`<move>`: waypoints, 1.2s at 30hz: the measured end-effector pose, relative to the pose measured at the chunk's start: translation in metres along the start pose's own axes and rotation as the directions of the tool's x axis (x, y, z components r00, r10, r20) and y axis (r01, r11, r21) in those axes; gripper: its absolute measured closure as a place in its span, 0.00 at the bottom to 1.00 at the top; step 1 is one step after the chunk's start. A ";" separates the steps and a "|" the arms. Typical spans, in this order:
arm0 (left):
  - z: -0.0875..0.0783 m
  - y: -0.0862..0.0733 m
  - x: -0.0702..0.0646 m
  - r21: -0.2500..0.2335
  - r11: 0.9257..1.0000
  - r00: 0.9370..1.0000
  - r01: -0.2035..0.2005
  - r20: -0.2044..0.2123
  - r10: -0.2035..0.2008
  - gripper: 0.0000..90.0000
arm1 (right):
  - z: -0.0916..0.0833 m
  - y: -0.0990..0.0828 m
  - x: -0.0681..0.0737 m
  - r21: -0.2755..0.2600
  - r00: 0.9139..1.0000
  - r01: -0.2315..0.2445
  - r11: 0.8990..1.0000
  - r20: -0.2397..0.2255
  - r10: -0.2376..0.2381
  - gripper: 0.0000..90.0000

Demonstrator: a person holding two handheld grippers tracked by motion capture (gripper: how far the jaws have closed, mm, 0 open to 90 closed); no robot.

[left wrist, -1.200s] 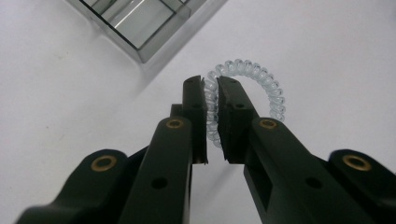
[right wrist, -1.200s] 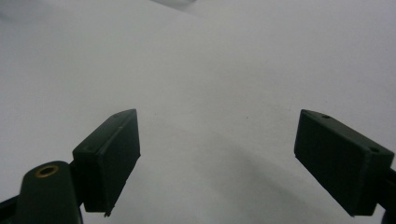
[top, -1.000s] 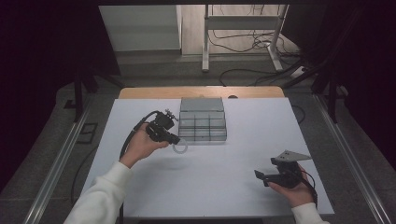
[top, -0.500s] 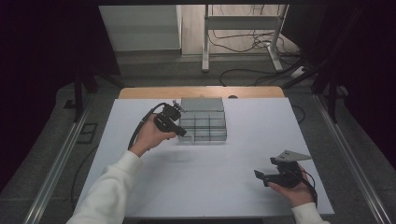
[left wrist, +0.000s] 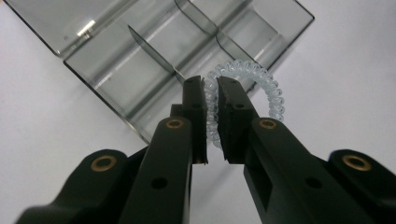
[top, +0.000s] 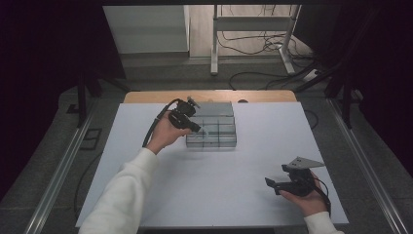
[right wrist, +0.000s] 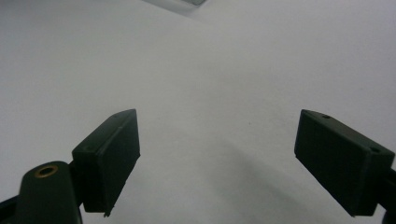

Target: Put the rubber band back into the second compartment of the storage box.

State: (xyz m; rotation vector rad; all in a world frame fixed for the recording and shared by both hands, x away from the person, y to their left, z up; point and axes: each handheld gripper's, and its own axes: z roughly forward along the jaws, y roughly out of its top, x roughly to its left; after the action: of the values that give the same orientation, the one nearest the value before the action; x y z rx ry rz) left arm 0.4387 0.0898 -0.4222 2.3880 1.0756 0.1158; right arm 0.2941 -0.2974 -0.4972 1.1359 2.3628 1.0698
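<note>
My left gripper (left wrist: pixel 210 86) is shut on a clear spiral hair tie (left wrist: pixel 271 91), held above the near edge of a smoky clear compartment box (left wrist: pixel 154 51). From above, that left gripper (top: pixel 197 127) hovers over the left side of the box (top: pixel 219 131), which lies with its lid open at the table's far middle. The hair tie (top: pixel 206 130) hangs faintly at the jaw tips. My right gripper (top: pixel 272 184) rests near the table's front right, open, with nothing between its fingers (right wrist: pixel 109 156).
The white table top (top: pixel 219 175) stretches between the box and the right hand. A wooden strip (top: pixel 146 96) runs along the far edge. Cables and a metal stand (top: pixel 253 44) lie on the floor beyond. The left gripper's cable (top: pixel 153 127) trails over the left arm.
My left hand has carried the hair tie away from the table's left middle, up and rightward over the box. The right gripper has stayed put.
</note>
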 end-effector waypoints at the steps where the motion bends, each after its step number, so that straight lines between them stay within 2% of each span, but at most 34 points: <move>1: 0.000 0.000 0.000 0.000 1.000 1.000 0.000 0.000 0.000 0.92 | 0.000 0.000 0.000 0.000 1.000 0.000 1.000 0.000 0.000 0.17; 12: 0.009 0.018 0.010 -0.009 1.000 1.000 0.020 -0.014 -0.020 0.92 | 0.000 0.000 0.000 0.003 1.000 0.000 1.000 0.001 0.000 0.17; 23: 0.018 0.036 0.017 -0.008 1.000 1.000 0.022 -0.021 -0.022 0.92 | 0.001 0.000 -0.001 0.002 1.000 -0.003 1.000 -0.003 0.003 0.17; 30: 0.029 0.044 0.020 -0.008 0.999 0.999 0.037 -0.020 -0.037 0.92 | 0.002 0.000 -0.002 0.007 1.000 -0.001 1.000 0.000 0.001 0.17; 32: 0.036 0.048 0.021 0.016 1.000 0.999 0.026 -0.043 -0.025 0.92 | 0.002 0.000 -0.002 0.009 1.000 0.001 1.000 0.001 -0.001 0.17; 36: 0.042 0.051 0.024 0.018 0.999 0.999 0.034 -0.041 -0.034 0.92 | 0.002 0.000 -0.001 0.015 1.000 0.003 1.000 0.001 -0.003 0.17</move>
State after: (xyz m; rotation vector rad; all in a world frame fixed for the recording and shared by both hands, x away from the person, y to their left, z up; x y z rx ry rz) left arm 0.5006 0.0613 -0.4364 2.3925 1.1403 0.1433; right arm 0.2962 -0.2975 -0.4990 1.1374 2.3750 1.0519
